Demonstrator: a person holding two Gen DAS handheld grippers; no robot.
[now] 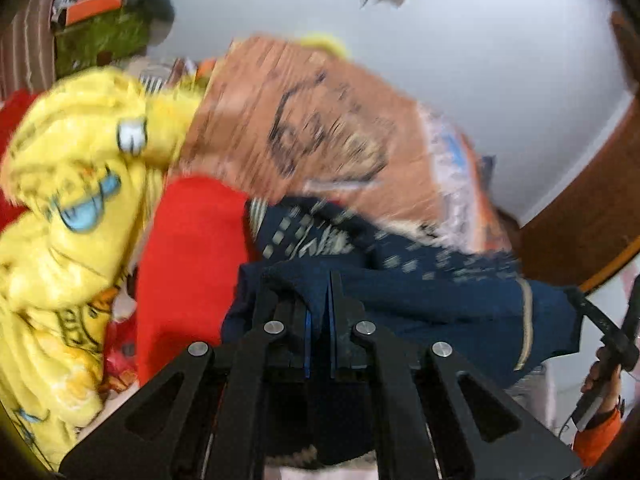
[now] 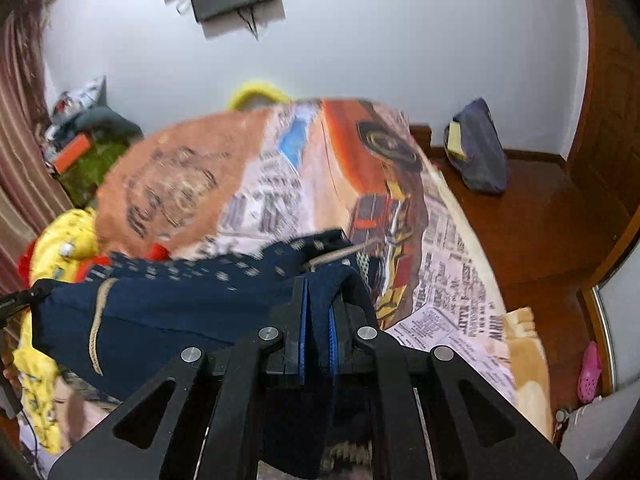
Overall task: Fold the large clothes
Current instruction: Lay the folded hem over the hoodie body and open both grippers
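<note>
A navy blue garment (image 1: 440, 300) with pale square print and a beige cord hangs stretched between both grippers above the bed. My left gripper (image 1: 320, 280) is shut on one edge of the cloth, which bunches over its fingertips. In the right wrist view the same garment (image 2: 180, 312) spreads to the left, and my right gripper (image 2: 318, 284) is shut on its other edge, fabric pinched between the blue pads. The right gripper's body and a hand (image 1: 604, 368) show at the far right of the left wrist view. Both views are motion-blurred.
A printed orange and newspaper-pattern blanket (image 2: 440, 280) covers the bed. Yellow cartoon-print cloth (image 1: 72, 200) and red cloth (image 1: 188, 260) are piled at the left. A dark bag (image 2: 476, 152) leans on the wall over the wooden floor (image 2: 540, 220). A pink shoe (image 2: 590, 372) lies at the right.
</note>
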